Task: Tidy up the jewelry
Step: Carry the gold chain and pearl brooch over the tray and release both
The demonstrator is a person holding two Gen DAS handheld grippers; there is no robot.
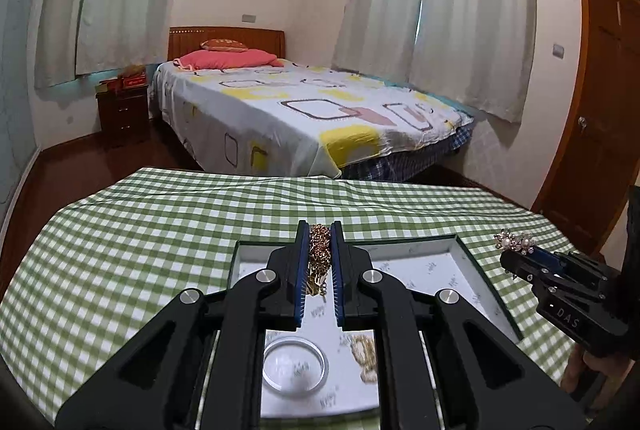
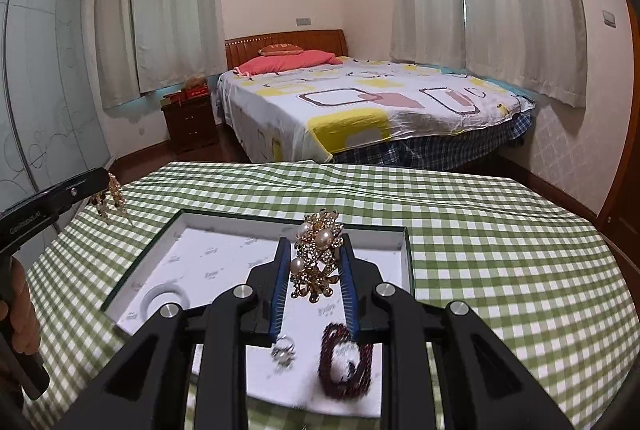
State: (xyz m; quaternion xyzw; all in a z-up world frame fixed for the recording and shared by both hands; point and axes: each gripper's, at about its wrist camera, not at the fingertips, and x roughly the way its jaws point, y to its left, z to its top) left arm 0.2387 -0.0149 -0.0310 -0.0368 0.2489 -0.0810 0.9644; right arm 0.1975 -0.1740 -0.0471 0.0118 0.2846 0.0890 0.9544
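My left gripper [image 1: 320,230] is shut on a rose-gold chain necklace [image 1: 319,254] that hangs between its blue pads above the white jewelry tray [image 1: 460,258]. My right gripper [image 2: 316,250] is shut on a gold flower brooch with pearls [image 2: 318,254], held over the same tray [image 2: 224,254]. In the tray lie a silver bangle [image 1: 295,362], a gold bracelet [image 1: 365,352], a small silver ring [image 2: 283,348] and a dark red bead bracelet [image 2: 346,362]. The right gripper with the brooch [image 1: 514,242] also shows at the right of the left wrist view.
The tray rests on a table with a green checked cloth [image 1: 120,250]. Beyond the table stand a bed [image 1: 300,110], a dark nightstand [image 1: 122,114] and a wooden door [image 1: 600,130]. The left gripper [image 2: 108,190] with its chain shows at the left of the right wrist view.
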